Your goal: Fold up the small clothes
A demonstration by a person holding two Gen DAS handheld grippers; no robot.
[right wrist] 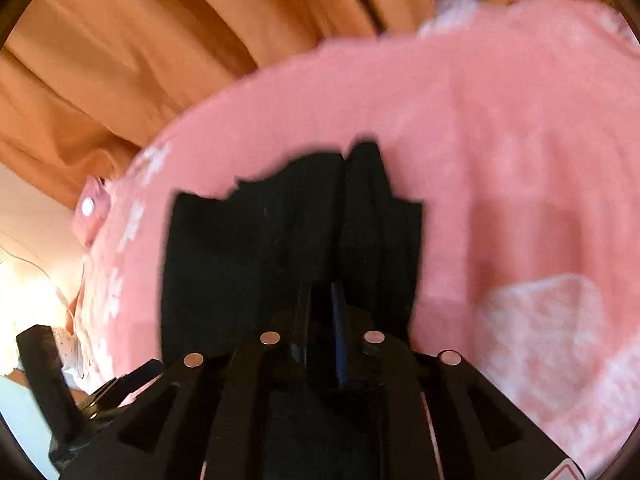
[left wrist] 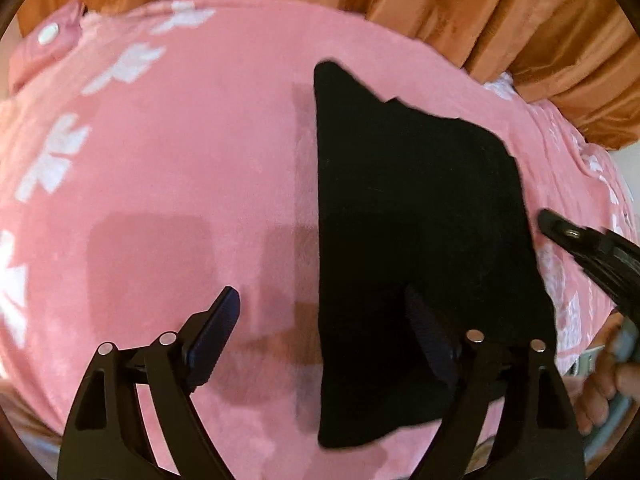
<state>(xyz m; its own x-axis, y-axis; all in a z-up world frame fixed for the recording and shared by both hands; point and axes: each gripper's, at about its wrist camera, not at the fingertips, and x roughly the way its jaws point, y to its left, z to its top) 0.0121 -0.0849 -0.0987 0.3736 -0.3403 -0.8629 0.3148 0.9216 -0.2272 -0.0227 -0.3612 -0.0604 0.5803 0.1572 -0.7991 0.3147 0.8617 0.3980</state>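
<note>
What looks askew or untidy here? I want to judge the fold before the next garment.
The black garment on the pink blanket has a ragged, stepped far edge, so its layers do not line up. In the right wrist view a raised crease runs down its middle. Nothing looks spilled or torn.

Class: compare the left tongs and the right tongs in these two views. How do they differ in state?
The left tongs stand wide open, nothing gripped; the right tongs are nearly shut. The left tongs straddle the black garment's edge; the right tongs sit over its middle. Both point down at the pink blanket.
</note>
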